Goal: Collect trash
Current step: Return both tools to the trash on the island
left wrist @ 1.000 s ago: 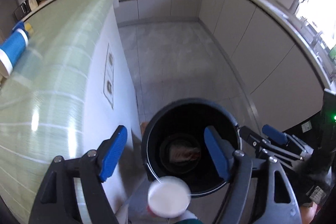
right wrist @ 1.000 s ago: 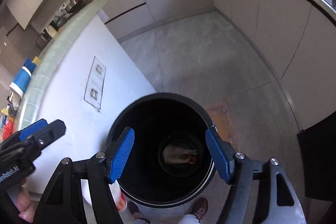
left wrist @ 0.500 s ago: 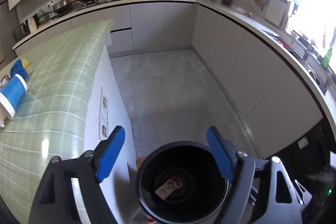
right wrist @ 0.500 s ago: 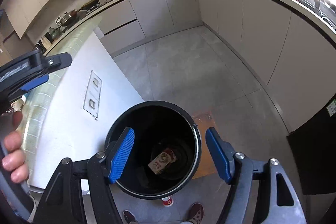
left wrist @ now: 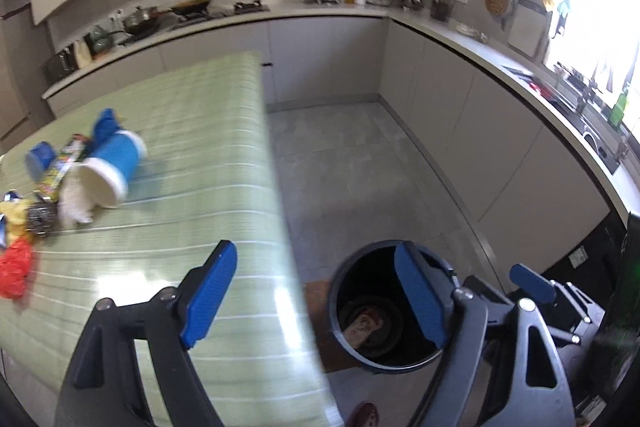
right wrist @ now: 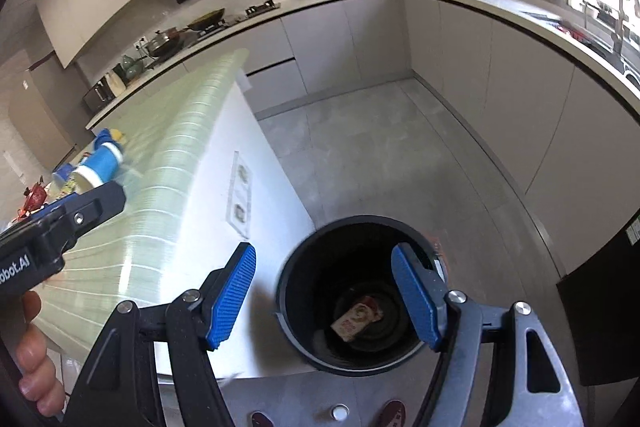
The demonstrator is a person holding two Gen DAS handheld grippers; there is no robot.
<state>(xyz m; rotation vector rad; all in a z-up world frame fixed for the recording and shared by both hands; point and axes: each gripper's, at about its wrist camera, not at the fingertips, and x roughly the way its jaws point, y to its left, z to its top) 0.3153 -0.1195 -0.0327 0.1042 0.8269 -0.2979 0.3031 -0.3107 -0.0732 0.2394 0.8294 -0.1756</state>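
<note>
Left wrist view: the left gripper (left wrist: 316, 297) has its blue-padded jaws spread wide and opening further, with nothing between them. Just beyond and below its right finger stands a round black plastic trash bin (left wrist: 340, 323) on the grey tiled floor (left wrist: 360, 163), with a small tan and red printed carton (left wrist: 364, 325) lying at its bottom. Under the left finger runs a pale green checked tabletop (left wrist: 200, 147). Farther ahead and to the left on that tabletop lies a blue and white paper cup (left wrist: 110, 167) on its side, with crumpled white tissue (left wrist: 74, 201) at its mouth. Beside these are a colourful snack wrapper (left wrist: 60, 167), a steel scouring ball (left wrist: 40, 217), a yellow wrapper (left wrist: 16, 215) and a red wrapper (left wrist: 14, 267). Farthest away, grey kitchen cabinets (left wrist: 320, 55) line the walls.

Right wrist view: the right gripper (right wrist: 324, 297) is also held wide and empty. The bin sits directly ahead and below, between its fingers, the carton inside. To the left, a person's hand (right wrist: 34, 359) holds the left gripper over the table edge, where the cup lies farther off.
</note>
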